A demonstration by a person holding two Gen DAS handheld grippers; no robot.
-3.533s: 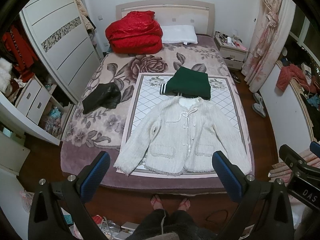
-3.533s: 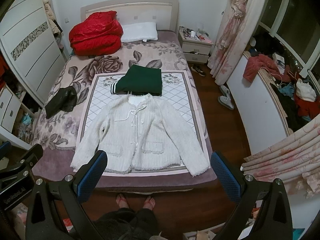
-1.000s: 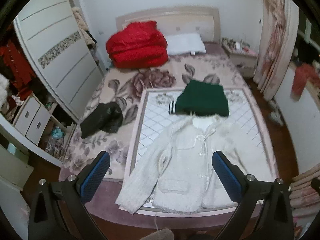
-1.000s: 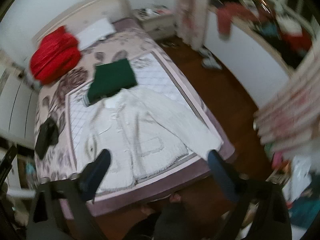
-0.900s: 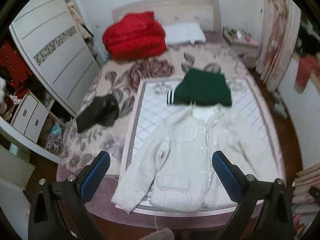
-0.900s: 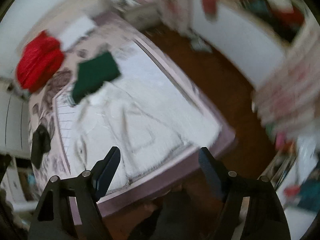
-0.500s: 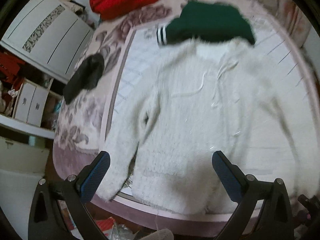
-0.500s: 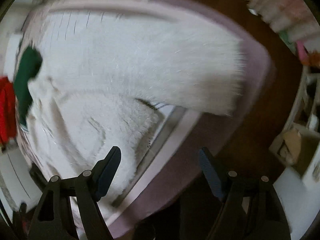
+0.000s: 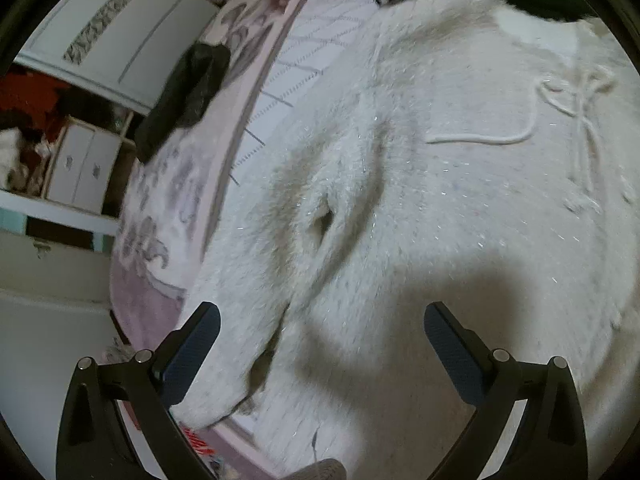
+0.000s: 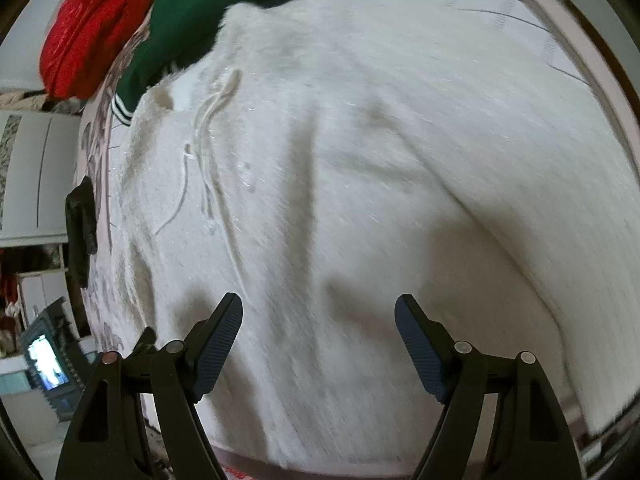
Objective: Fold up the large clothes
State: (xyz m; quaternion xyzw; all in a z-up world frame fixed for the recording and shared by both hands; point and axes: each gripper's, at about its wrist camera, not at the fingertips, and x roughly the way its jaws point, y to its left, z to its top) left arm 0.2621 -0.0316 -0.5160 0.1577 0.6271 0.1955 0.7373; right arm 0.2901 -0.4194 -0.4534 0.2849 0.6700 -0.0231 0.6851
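Left wrist view shows the left claw (image 9: 318,330) spread wide and empty above the fluffy white knitted cardigan (image 9: 440,200), which lies front-up and flat on the quilted bed cover (image 9: 304,48), its left sleeve (image 9: 256,292) running toward the bed's edge. The right claw (image 10: 318,320) is also wide with nothing between its pads, poised over the cardigan's lower front. Risks, as I judge them: the thick pile could let a claw pinch only fluff or just one layer, so a fold drags crooked; the loose white drawstrings (image 10: 208,128) could snag. Counted: one white cardigan, one folded dark green garment with white stripes (image 10: 208,4) touching its collar, one black bundle (image 9: 184,92), one red quilt (image 10: 92,28), two claws.
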